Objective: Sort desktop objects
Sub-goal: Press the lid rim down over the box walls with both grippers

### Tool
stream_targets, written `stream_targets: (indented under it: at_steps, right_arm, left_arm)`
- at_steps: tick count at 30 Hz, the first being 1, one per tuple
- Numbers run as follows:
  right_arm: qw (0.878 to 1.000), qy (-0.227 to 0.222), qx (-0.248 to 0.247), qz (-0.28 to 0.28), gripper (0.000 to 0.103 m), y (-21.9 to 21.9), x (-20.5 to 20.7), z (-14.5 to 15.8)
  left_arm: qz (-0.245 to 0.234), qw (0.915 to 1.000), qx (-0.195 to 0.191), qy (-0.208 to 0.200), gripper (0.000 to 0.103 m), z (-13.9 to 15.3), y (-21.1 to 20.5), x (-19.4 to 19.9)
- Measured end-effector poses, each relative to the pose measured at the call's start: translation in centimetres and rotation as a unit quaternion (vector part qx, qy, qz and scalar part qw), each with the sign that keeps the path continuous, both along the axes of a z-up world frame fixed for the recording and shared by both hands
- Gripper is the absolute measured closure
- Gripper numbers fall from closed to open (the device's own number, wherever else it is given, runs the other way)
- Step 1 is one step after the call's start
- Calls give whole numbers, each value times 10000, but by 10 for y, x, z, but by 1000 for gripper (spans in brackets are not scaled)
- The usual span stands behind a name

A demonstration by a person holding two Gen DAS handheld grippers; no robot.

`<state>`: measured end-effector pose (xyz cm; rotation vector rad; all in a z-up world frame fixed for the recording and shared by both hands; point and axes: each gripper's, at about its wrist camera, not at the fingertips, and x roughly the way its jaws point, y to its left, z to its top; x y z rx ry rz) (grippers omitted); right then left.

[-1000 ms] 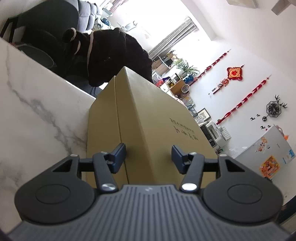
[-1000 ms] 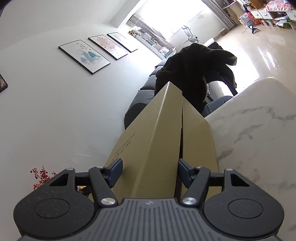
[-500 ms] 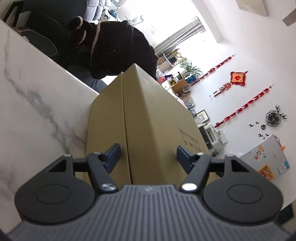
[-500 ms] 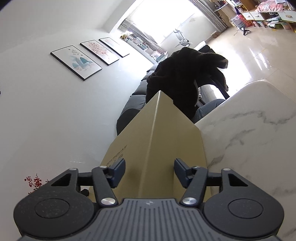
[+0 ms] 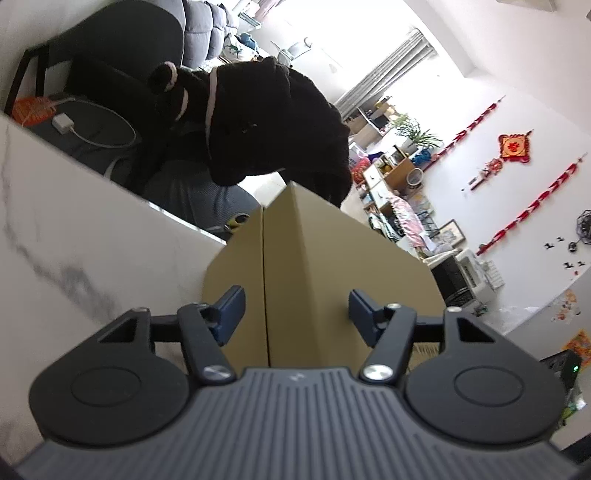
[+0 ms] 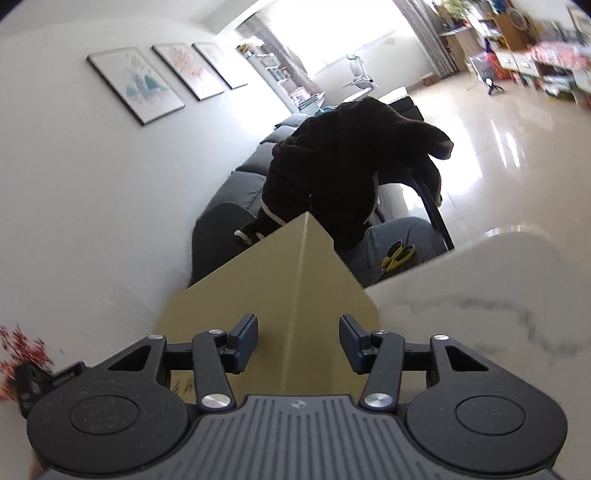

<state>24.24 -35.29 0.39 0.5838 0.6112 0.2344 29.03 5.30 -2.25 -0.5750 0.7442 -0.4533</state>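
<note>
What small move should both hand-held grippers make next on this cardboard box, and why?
Probably close both a little more. The left hand-held gripper and right hand-held gripper each straddle a corner edge of the cardboard box on the marble table. Their jaws have just been closing, yet the pads seem not to press its faces, so neither grip looks firm.

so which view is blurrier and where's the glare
Right wrist view: motion blur smears the shelves at upper right and the red twigs at lower left; the floor glares. Left wrist view: sharper, but the window is blown out white; fisheye bends the table edge.
</note>
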Motion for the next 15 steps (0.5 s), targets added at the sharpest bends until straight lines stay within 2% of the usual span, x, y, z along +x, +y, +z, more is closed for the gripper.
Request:
stream_targets:
  at_steps: [10, 15]
  right_arm:
    - [9975, -149, -657, 222, 56, 19, 47, 6]
    - [9974, -217, -627, 280, 56, 17, 57, 2]
  left_arm:
    - [65, 9995, 304, -75, 44, 3, -12, 23]
    - [44, 9996, 228, -128, 44, 2, -10, 20]
